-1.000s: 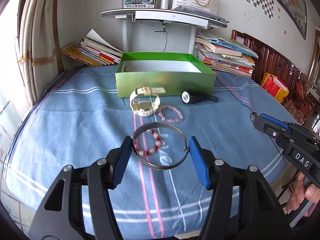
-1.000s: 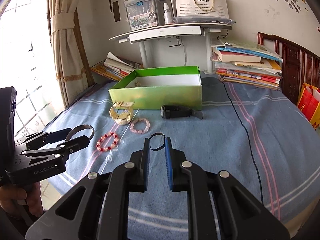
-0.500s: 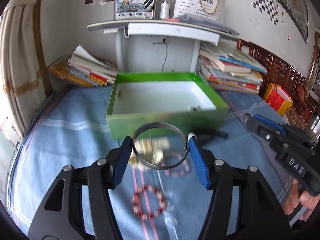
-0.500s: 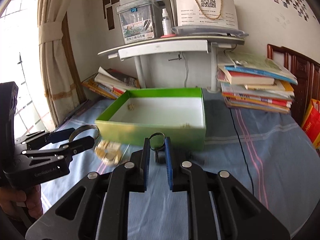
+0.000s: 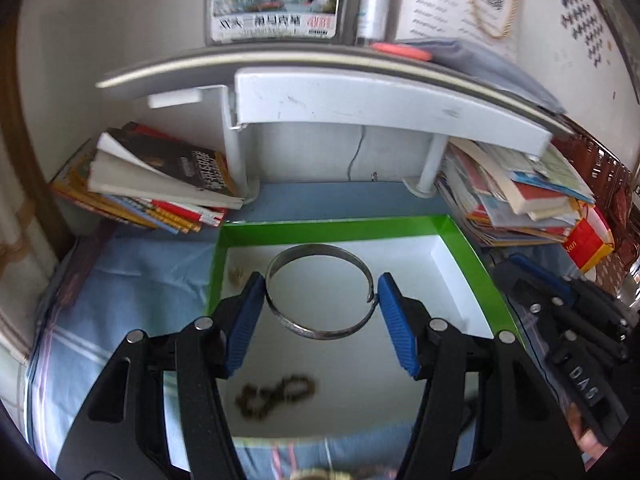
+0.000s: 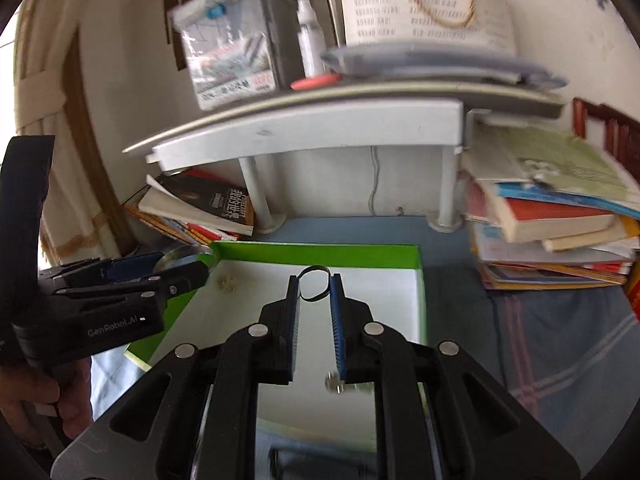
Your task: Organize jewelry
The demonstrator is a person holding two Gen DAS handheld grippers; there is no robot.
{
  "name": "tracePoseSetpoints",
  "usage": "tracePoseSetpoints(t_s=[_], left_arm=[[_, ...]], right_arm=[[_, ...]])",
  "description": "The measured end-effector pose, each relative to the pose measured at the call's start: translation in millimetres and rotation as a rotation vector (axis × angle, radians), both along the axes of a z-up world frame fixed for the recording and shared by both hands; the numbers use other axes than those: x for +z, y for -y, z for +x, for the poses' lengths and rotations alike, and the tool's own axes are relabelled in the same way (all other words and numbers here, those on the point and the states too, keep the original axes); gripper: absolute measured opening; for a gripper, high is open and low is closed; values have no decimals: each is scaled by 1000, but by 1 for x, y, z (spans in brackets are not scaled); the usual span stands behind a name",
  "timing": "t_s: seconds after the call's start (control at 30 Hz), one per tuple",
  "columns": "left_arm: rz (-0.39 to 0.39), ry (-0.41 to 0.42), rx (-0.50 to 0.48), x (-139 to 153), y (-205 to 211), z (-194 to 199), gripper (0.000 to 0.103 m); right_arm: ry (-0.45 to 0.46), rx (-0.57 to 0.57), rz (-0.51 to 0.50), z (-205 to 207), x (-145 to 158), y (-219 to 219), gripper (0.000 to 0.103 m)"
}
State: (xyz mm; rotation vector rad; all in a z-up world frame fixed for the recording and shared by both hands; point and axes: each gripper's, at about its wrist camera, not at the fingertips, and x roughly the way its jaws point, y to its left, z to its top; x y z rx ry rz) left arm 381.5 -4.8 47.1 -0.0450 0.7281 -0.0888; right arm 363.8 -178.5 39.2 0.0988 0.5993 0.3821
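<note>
A: Now, both hands are over the box (image 5: pixel 476 256), so the step in hand, as I read it, is letting go. How would you do it well?

B: Lower first. The box is green outside, white inside, open at the top, sitting on the blue cloth (image 5: pixel 132 280) in front of the shelf (image 5: pixel 360 96). I would bring each piece down near the white floor before the jaws part, so nothing bounces over the wall.

A: And which piece first?

B: The bangle (image 5: pixel 320 292), being the bigger. The left gripper (image 5: pixel 320 296) has it clamped across its width, jaws about half spread, one blue pad on each side. It hangs over the back half of the box, tilted a little toward the camera. Aim for a bare patch; a dark beaded chain (image 5: pixel 276 396) lies nearer the front and a small gold bit (image 5: pixel 236 276) sits in the back left corner.

A: What does the bangle look like?

B: A thin silver band, dull and a touch tarnished, not a full circle: there is a small gap at its right side, just by the right pad.

A: And the right gripper (image 6: pixel 314 292)?

B: Nearly closed, pinching a ring (image 6: pixel 314 284) at the fingertips. It is a small dark band, held upright over the middle of the box. Being light, it could roll, so I would release it low. A small shiny piece (image 6: pixel 334 384) lies below, too blurred to name.
</note>
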Motion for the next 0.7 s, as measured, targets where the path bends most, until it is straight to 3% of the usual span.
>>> tracePoseSetpoints(t_s=[0.03, 0.07, 0.1, 0.13, 0.27, 0.4, 0.57, 0.7], left_arm=[[1, -1, 8, -2, -1, 9, 59], [9, 2, 13, -4, -1, 16, 61], [28, 7, 22, -5, -1, 21, 74], [46, 17, 34, -6, 0, 21, 79], [72, 110, 49, 6, -10, -18, 91], [96, 224, 34, 25, -18, -96, 99], [57, 250, 59, 19, -31, -175, 99], [2, 198, 83, -3, -38, -226, 99]], right_arm=[[-1, -8, 7, 8, -3, 0, 16], [1, -27, 8, 17, -7, 1, 27], [-5, -42, 4, 21, -11, 2, 52], [-10, -58, 9, 21, -12, 5, 58], [74, -78, 41, -23, 8, 22, 64], [201, -90, 75, -92, 36, 40, 88], [247, -109, 72, -168, 39, 50, 91], [189, -124, 47, -213, 20, 47, 91]])
